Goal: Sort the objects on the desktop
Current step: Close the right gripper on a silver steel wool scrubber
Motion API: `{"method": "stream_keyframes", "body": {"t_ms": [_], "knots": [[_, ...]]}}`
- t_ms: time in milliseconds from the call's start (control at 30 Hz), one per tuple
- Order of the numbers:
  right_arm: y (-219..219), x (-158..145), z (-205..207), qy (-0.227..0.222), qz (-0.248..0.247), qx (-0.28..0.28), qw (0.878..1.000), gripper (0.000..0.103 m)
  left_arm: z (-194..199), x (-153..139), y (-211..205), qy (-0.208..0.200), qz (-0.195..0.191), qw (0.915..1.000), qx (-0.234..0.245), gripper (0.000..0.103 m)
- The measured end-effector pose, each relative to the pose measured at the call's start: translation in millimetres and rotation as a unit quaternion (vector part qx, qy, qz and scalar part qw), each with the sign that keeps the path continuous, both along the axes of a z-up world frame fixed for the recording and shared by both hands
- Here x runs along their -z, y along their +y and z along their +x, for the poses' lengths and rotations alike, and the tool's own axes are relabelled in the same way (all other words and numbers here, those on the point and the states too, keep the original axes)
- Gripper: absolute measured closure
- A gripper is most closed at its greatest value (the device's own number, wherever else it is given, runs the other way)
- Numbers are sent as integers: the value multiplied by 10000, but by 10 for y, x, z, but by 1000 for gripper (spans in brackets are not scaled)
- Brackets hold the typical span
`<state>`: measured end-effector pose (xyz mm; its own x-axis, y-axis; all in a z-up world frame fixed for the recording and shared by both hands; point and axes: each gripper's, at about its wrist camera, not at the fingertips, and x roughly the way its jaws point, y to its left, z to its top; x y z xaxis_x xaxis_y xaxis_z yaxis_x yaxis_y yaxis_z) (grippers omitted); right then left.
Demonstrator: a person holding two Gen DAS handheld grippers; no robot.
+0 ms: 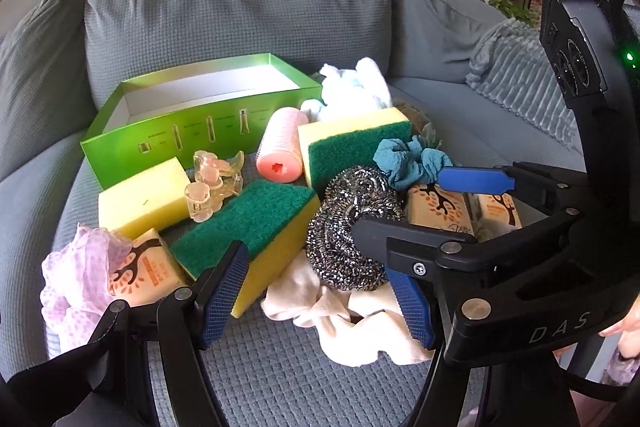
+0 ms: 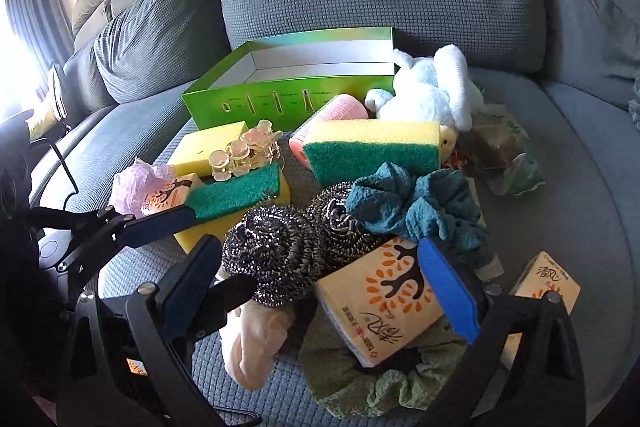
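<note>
A heap of small things lies on a grey sofa seat in front of an open green box. My left gripper is open. Its left pad sits by the end of a green-topped yellow sponge, and steel wool and a white cloth lie between its fingers. My right gripper is open too, straddling the steel wool and an orange-printed tissue pack. Its right pad rests beside the pack. Both grippers point down into the heap, side by side.
Around them lie two more sponges, a pink hair roller, clear hair clips, a teal scrunchie, a lilac cloth, other tissue packs and a green scrunchie. Sofa cushions rise behind the box.
</note>
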<state>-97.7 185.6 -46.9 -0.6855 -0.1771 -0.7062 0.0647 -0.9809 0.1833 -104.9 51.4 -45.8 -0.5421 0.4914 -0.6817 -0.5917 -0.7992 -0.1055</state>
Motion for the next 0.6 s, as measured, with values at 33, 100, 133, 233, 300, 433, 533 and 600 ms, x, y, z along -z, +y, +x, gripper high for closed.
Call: {"method": "stream_keyframes", "body": {"t_ms": [33,100,133,233,300,433,533,600], "knots": [[-3,4,-3,-5,-27,-25,10000,4,-2,0,4,-32,32,10000,26,32],[-11,10,-16,-30,-49,-36,10000,4,-2,4,8,-123,149,9998,99,32],[-17,13,-22,-37,-88,-62,9999,4,2,6,14,-145,188,9996,130,32],[-6,29,-28,-50,-123,-37,9999,5,-2,19,35,-185,181,9996,141,32],[-1,49,-34,-70,-136,-30,9999,5,-15,30,48,-200,152,9996,157,32],[20,90,-55,-112,-240,-67,9996,11,-38,51,80,-247,216,9992,232,32],[37,117,-88,-153,-381,-89,9991,15,-68,63,113,-308,276,9988,277,32],[39,134,-110,-190,-463,-114,9987,17,-88,68,118,-333,321,9985,285,32]]}}
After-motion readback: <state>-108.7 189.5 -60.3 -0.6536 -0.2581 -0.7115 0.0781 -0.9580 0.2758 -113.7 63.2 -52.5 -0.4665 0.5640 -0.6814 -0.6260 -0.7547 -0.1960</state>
